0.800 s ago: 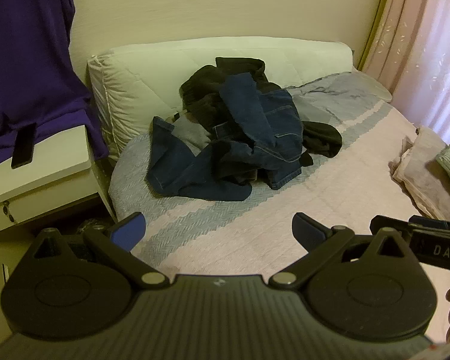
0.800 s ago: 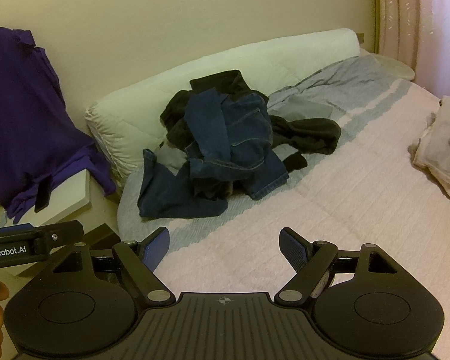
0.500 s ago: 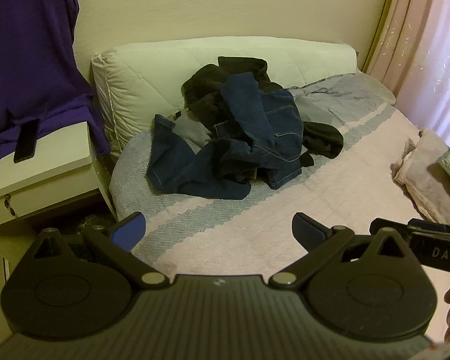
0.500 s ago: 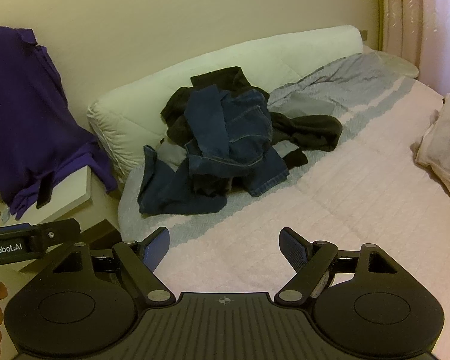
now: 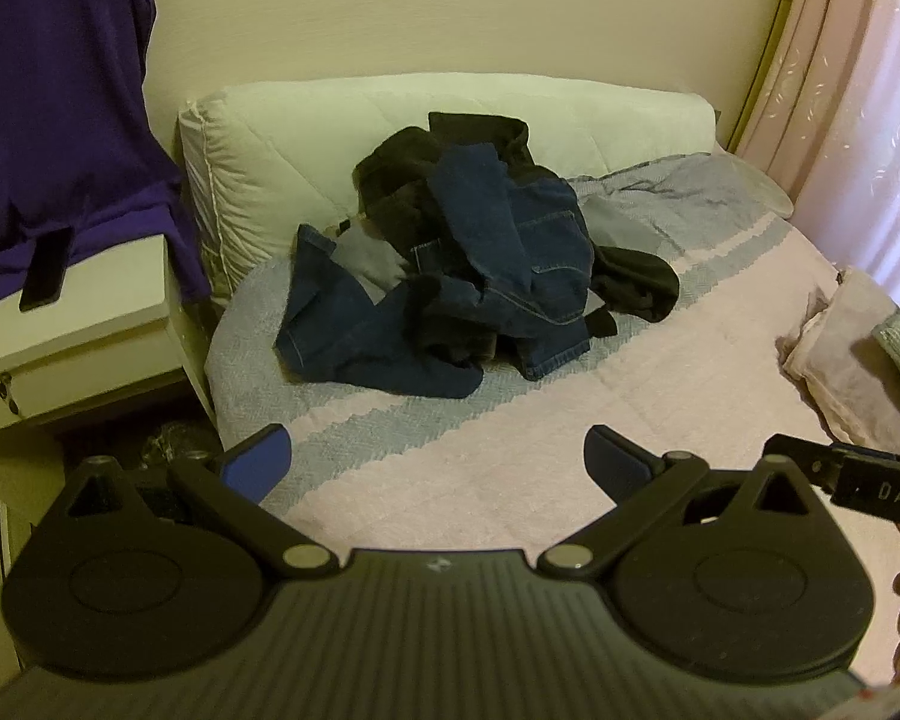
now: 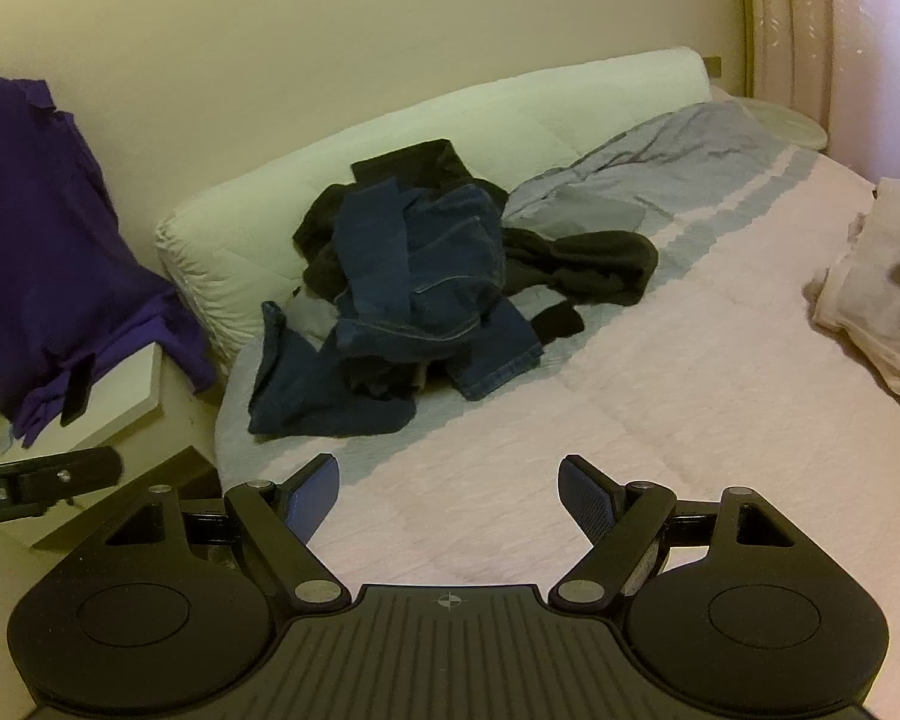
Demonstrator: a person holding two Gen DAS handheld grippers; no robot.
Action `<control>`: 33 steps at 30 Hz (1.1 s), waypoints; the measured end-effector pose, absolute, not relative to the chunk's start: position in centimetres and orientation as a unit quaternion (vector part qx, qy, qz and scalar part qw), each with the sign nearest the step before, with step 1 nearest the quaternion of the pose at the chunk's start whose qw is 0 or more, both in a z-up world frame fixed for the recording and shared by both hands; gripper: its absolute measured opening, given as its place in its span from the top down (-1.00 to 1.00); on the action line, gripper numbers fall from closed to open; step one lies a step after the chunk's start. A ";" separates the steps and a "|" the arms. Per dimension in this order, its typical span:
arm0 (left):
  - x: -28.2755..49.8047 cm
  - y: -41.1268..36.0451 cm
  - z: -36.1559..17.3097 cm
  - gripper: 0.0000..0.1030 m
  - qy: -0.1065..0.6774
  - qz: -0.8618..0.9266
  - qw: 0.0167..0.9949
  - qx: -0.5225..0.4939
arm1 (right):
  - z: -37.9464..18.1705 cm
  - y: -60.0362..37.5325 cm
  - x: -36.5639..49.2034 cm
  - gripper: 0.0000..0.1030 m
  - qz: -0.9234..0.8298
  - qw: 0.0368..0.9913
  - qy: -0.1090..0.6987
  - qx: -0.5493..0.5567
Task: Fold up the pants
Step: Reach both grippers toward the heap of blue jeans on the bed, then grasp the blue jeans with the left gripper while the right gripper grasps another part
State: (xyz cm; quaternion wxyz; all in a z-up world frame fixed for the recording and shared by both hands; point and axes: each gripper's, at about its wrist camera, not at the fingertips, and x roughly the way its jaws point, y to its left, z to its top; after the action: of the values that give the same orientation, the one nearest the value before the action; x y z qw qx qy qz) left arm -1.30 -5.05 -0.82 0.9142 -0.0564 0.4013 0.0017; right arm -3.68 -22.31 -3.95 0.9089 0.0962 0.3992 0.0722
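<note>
Jaws on both the left gripper (image 5: 437, 461) and right gripper (image 6: 448, 491) gape wide, empty, above the bed (image 6: 660, 396). Ahead, well apart, the pants (image 5: 480, 288) lie crumpled near the pillow (image 5: 282, 156), probably several garments tangled; neither gripper looks clearly nearer.
</note>
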 end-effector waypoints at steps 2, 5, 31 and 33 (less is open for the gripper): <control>-0.7 -4.8 -0.8 -0.98 0.401 0.002 0.915 -0.056 | -4.0 -22.9 -3.3 -0.51 0.068 0.909 0.399 0.101; 0.9 -4.3 -0.8 -0.98 0.393 0.001 0.918 -0.058 | -4.0 -23.4 -2.6 -0.51 0.068 0.911 0.395 0.100; 38.8 -4.2 -13.5 -0.85 0.415 -0.186 0.888 0.070 | -15.3 -23.3 26.4 -0.51 0.037 0.901 0.424 0.076; 41.2 -4.4 -14.7 -0.80 0.411 -0.183 0.890 0.077 | -17.0 -23.6 29.1 -0.51 0.040 0.899 0.428 0.078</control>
State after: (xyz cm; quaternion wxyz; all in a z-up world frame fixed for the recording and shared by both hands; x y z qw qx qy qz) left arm 41.20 -4.43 -14.68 0.8898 0.0775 0.4108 -0.1832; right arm 29.11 -23.63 -17.04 0.8994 0.0778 0.4283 0.0402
